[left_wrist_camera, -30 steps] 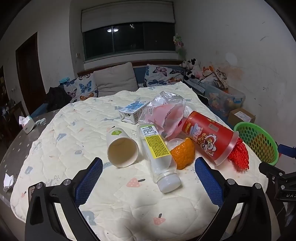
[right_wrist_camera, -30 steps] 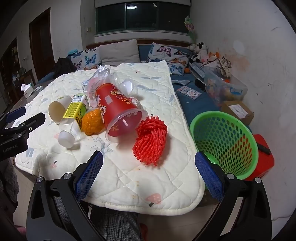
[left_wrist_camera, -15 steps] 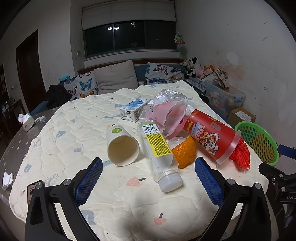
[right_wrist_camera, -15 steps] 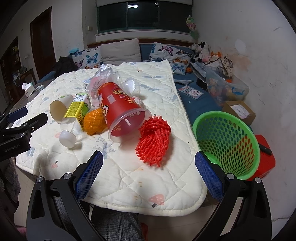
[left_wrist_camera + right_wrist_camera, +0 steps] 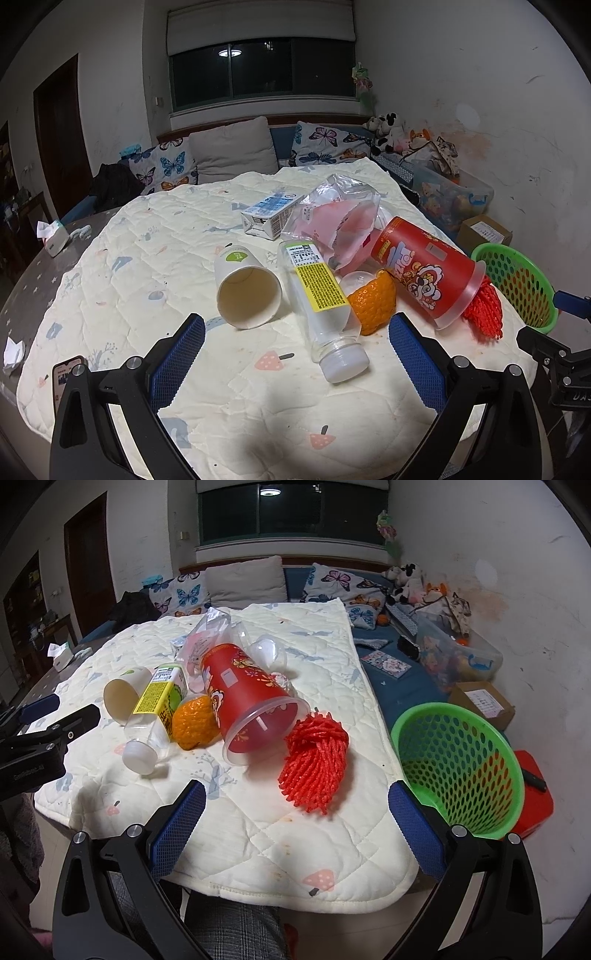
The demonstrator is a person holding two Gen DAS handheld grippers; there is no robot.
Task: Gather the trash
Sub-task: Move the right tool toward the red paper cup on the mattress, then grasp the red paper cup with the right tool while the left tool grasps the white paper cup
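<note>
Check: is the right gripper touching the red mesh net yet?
Apart. The right wrist view shows bare quilt between the open right gripper and the red mesh net.

A table [image 5: 26,291] wears a cream quilted cover [image 5: 155,258]. On the cover lie a tipped paper cup [image 5: 245,291], a plastic bottle [image 5: 321,299], orange peel [image 5: 373,301], a red tub [image 5: 424,273], a milk carton [image 5: 271,216], a clear bag [image 5: 336,218] and red foam netting [image 5: 316,757]. Crumpled tissue [image 5: 13,350] sits on the bare tabletop.

Both wrist views look forward over the quilted table [image 5: 155,258], sharing the red cup [image 5: 424,273] [image 5: 251,694] pile
</note>
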